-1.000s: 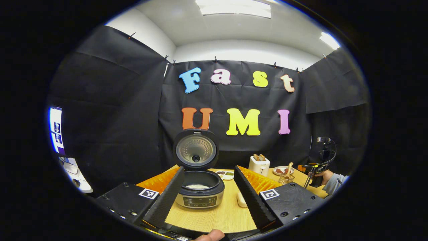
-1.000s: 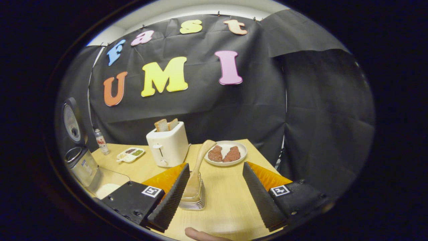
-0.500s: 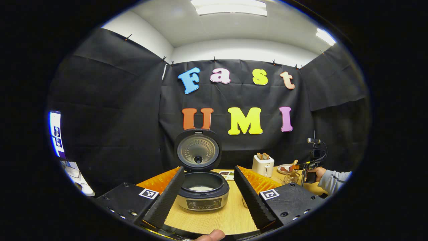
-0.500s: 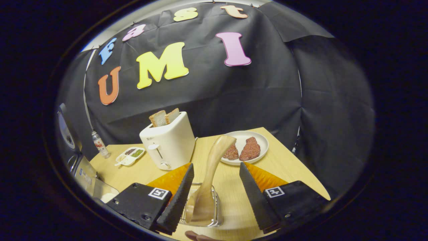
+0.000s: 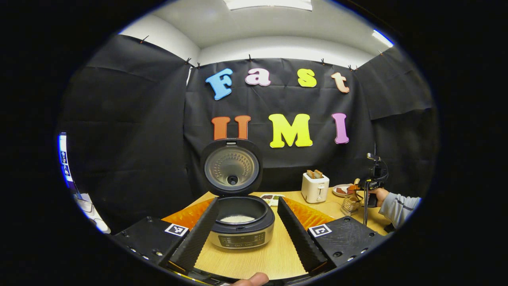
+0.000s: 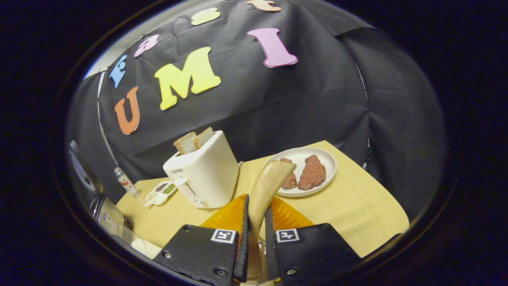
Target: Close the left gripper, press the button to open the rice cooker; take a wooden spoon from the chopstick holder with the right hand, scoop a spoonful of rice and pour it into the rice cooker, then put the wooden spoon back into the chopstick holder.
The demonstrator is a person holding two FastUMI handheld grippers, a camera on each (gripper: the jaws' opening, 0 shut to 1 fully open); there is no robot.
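Observation:
The rice cooker (image 5: 241, 228) stands open in the left gripper view, its lid (image 5: 231, 167) upright and white rice in the pot. My left gripper (image 5: 244, 238) is open just in front of it, one finger on each side of the cooker and nothing between them. In the right gripper view, my right gripper (image 6: 256, 238) is shut on the handle of the wooden spoon (image 6: 266, 186), which rises tilted to the right between the fingers. The chopstick holder (image 5: 351, 203) shows far right in the left gripper view, with the right gripper (image 5: 372, 183) and a hand above it.
A white toaster (image 6: 202, 174) with two bread slices stands just left of the spoon. Behind the spoon is a plate (image 6: 326, 159) with meat pieces. A small condiment tray (image 6: 160, 190), a bottle (image 6: 127, 182) and the cooker's side (image 6: 105, 210) lie left. The table edge is near right.
My right gripper has moved in over the holder and shut on the spoon handle. My left gripper stays open in front of the open cooker, its view shifting slightly.

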